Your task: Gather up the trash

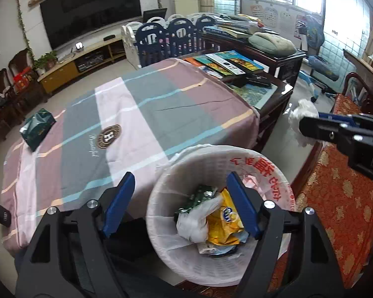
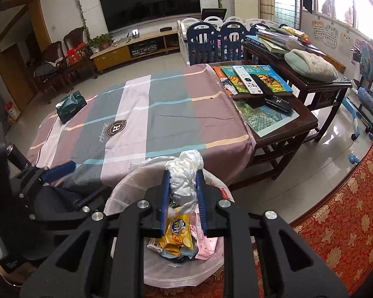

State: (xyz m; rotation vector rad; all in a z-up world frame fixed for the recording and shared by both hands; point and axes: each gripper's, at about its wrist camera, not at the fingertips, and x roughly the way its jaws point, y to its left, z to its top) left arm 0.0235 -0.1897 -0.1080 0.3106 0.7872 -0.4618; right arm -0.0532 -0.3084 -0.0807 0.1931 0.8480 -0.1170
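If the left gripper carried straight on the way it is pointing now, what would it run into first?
Most likely the trash already in the lined bin: the open left gripper points down into it, toward the white plastic bag and yellow snack packet. Depth is hard to judge, so the near rim might come first.

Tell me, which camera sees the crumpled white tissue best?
The right wrist view. There the white tissue sits front and centre, pinched between the right gripper jaws above the trash bin. The left wrist view shows it only small at the right edge, partly hidden behind that gripper.
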